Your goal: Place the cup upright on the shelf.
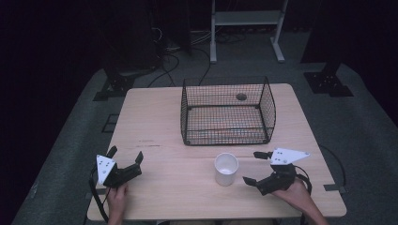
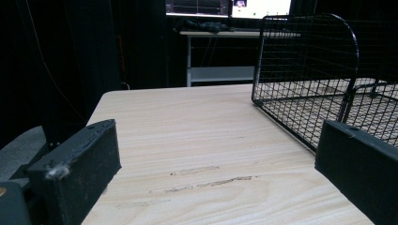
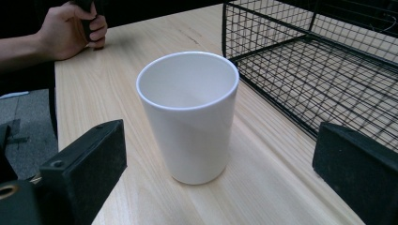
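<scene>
Looking down: your right claw [image 1: 250, 167] sits at the worktop's [image 1: 155, 117] near right, your left claw [image 1: 126, 156] at its near left, well apart.
Right claw: spread wide, gripping nothing; the pads stand clear of the cup [image 1: 226, 169] on both sides.
Cup: white, upright on the worktop, just in front of the basket [image 1: 227, 112] and just beside your right claw; in the right gripper view the cup [image 3: 190, 115] stands between the jaws but beyond their tips.
Cup inside: looks bare as far as you can see; its bottom is hard to make out.
Left claw: spread wide over bare wood, holding nothing.
Basket: black wire, at the worktop's far middle; its floor is only seen through mesh, and its contents cannot be told; cut off at the right edge in both gripper views.
Left hand [image 3: 70, 28]: wrapped round a dark handle, partly cut off at the top of the right gripper view.
Surroundings: dark; beyond the worktop, a pale frame [image 1: 246, 28] and cables barely show.
</scene>
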Motion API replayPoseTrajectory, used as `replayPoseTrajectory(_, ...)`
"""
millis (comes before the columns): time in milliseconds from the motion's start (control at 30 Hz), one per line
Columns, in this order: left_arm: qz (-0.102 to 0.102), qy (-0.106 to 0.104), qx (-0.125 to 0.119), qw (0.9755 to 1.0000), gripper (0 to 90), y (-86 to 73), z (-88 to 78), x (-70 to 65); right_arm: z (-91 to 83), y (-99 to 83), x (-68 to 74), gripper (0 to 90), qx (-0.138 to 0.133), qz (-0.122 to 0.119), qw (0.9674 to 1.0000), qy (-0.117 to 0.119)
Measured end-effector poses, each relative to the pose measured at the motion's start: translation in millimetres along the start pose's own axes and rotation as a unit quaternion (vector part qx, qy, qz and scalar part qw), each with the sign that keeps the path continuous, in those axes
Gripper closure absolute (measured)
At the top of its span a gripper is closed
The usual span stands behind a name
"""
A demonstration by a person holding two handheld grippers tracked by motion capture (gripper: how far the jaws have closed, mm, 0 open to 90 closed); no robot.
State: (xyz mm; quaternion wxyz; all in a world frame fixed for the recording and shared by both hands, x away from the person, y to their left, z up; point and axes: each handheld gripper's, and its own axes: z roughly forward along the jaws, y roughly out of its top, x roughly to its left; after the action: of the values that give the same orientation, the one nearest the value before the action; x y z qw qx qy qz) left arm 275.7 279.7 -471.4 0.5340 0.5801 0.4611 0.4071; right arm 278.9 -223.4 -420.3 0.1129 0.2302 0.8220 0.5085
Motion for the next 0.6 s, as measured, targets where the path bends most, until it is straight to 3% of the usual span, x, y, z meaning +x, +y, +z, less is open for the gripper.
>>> replayPoseTrajectory(600,-0.001,-0.002,-0.003,1.0000,0.0,0.1,-0.5,0.2,29.2,8.9,5.5,2.0,0.022,-0.006,0.9997,0.008)
